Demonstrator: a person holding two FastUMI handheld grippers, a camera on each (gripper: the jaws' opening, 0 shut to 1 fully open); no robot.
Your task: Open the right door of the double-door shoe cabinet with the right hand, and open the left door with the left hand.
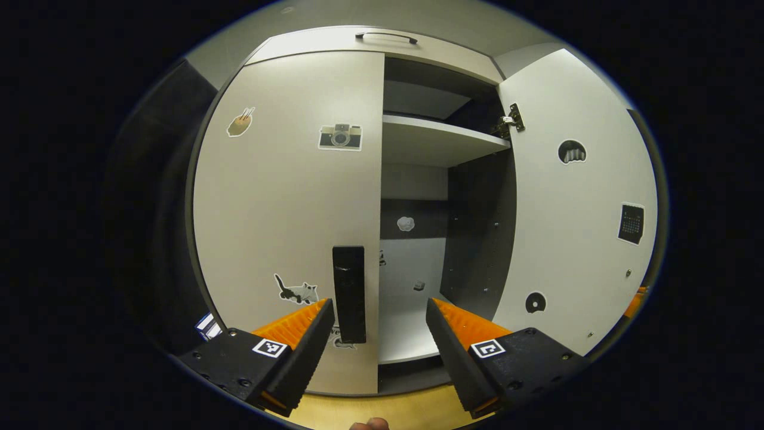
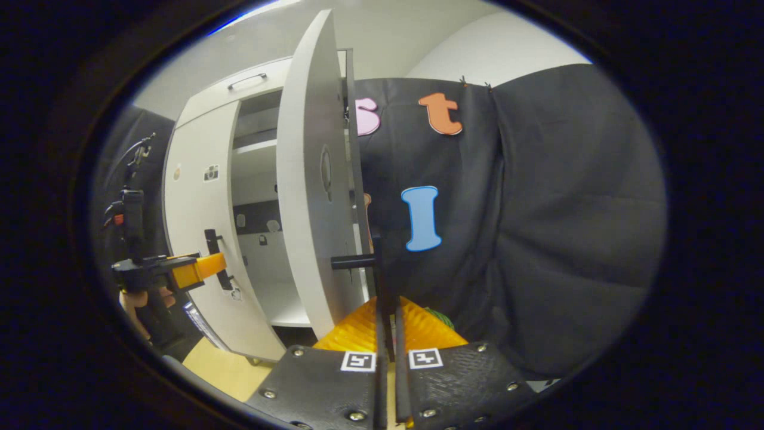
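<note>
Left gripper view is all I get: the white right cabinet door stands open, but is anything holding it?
Observer: Yes. The right hand-held gripper is shut on the black bar handle on the outer face of the white right door.
Operator: How does my own gripper look from the side?
Observer: The left hand-held gripper, held by a hand, has its fingers level with the black handle of the closed white left door.
Operator: What's behind the open door?
Observer: A black cloth wall.
</note>
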